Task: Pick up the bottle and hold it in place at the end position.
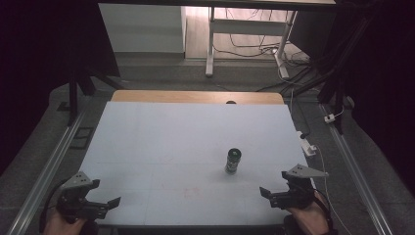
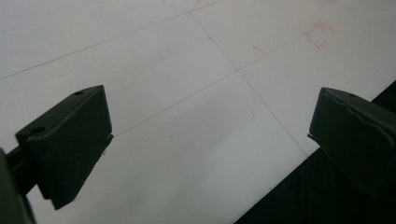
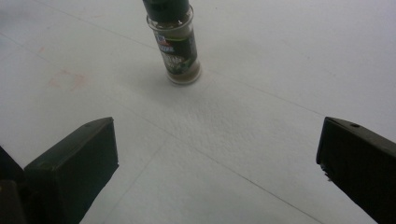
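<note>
Beyond frame top, spice jar (image 3: pixel 175 44) cap

The hand-held gripper (image 2: pixel 205 149), jaws spread wide, hangs over the white table (image 2: pixel 187 107) edge.

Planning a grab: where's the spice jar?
High view: the spice jar stands upright right of centre on the white table, just ahead-left of the right gripper.

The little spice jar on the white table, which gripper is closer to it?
Right. The right gripper sits just past the spice jar, toward the table's near right corner, jaws open. The left gripper waits far across at the near left corner, also open.
</note>
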